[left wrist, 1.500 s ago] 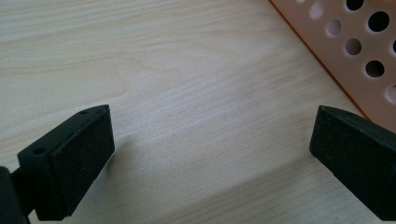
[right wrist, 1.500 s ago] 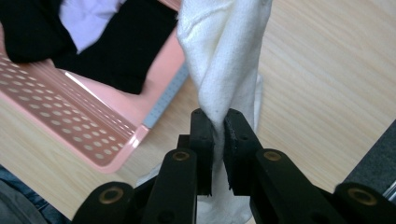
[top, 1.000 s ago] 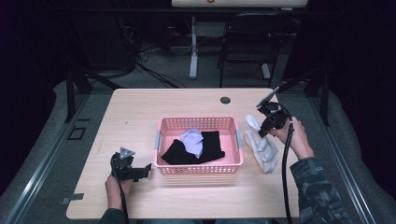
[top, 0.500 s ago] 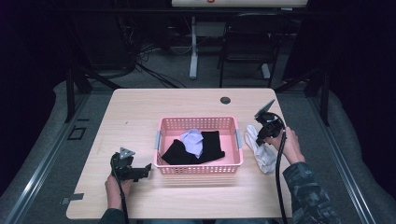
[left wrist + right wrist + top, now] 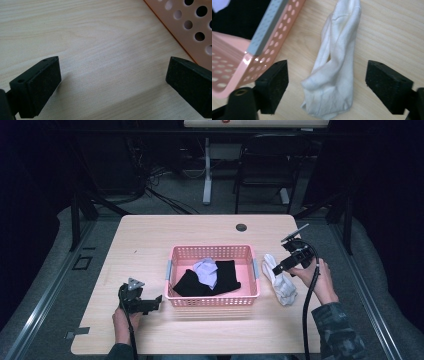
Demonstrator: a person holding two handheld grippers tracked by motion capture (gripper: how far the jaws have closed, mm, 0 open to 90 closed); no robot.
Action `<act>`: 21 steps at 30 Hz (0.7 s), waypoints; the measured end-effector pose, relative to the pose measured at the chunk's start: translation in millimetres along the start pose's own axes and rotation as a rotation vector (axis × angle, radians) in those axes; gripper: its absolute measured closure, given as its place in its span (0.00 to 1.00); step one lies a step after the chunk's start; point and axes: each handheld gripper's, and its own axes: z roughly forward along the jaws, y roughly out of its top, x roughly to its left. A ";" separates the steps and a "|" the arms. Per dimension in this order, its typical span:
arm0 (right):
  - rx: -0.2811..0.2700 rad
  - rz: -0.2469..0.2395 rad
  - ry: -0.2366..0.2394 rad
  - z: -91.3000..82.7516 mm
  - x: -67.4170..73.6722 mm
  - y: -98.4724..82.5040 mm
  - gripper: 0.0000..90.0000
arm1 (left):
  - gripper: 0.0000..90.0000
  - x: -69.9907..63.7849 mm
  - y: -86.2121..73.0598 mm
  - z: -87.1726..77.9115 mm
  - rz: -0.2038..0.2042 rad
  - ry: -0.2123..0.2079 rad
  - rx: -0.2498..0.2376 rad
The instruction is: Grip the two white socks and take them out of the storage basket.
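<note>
A pink plastic basket (image 5: 210,249) sits mid-table with a black cloth (image 5: 227,276) and a pale lavender cloth (image 5: 206,270) inside. To its right a white sock (image 5: 281,282) lies crumpled on the wood. My right gripper (image 5: 276,268) hovers at the sock's far end. Its jaws have just been opening and now stand open. In the right gripper view the sock (image 5: 337,65) lies between them, touching neither pad of the right gripper (image 5: 327,85), with the basket's corner (image 5: 268,32) at left. My left gripper (image 5: 156,303) rests open by the basket's front left corner. The left gripper (image 5: 112,82) has bare wood between its jaws and the basket wall (image 5: 190,25) beside it.
A dark cable hole (image 5: 241,227) sits in the table (image 5: 150,245) near its far edge. Beyond the table stand a chair (image 5: 265,175) and a desk leg (image 5: 207,175) with cables on the floor. A metal rail (image 5: 45,305) runs along the left.
The right gripper's jaws went from shut to open over the white sock, and that hand shifted a little and sank slightly. The left gripper stayed put.
</note>
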 end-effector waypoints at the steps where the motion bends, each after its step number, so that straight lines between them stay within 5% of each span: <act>1: -0.015 -0.005 -0.002 -3.7 2.0 -4.3 0.16 | 0.00 -0.2 -0.2 0.3 -0.004 0.002 -0.004; 8: -0.080 -0.024 0.025 -13.5 4.3 -42.5 0.04 | 0.00 -0.6 0.0 0.4 -0.002 0.001 0.001; 14: -0.127 0.003 0.024 -0.4 -0.4 -74.2 0.03 | 0.00 -0.9 0.4 1.2 0.001 0.005 0.007; 21: -0.092 0.006 0.023 13.9 -4.9 -82.8 0.01 | 0.00 -1.0 1.0 1.9 0.001 0.007 0.007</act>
